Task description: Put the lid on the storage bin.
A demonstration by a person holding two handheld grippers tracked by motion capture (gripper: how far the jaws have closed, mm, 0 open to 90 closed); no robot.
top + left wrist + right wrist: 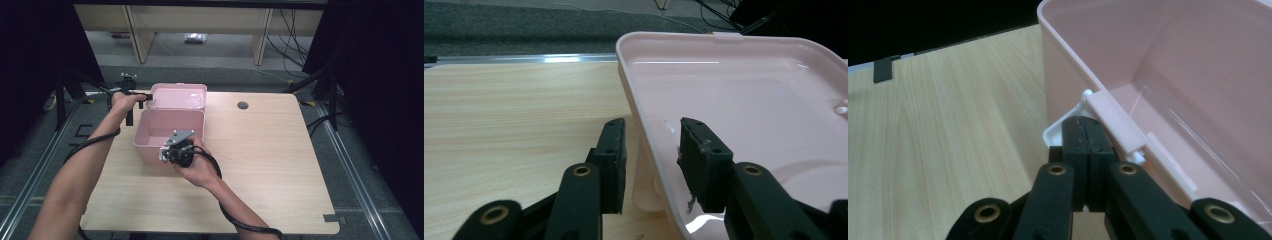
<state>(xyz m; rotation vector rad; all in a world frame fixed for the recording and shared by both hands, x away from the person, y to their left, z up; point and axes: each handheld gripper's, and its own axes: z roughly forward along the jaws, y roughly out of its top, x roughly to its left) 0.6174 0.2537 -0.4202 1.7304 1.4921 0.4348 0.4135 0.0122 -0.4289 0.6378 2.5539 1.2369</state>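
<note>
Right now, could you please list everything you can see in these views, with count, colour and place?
box: one, pink, open and empty, left part of the table.
lid: one, pink, lying open behind the box, its edge between the left fingers.
latch: one, white, on the box's near wall.
table: one, light wood.
hole: one, grey, far side of the tabletop.
left gripper: one, black, astride the lid's edge.
right gripper: one, black, fingers together at the latch.

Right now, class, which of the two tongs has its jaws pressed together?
The right tongs, at the box's front latch; the left tongs straddle the lid's rim with a gap.
</note>
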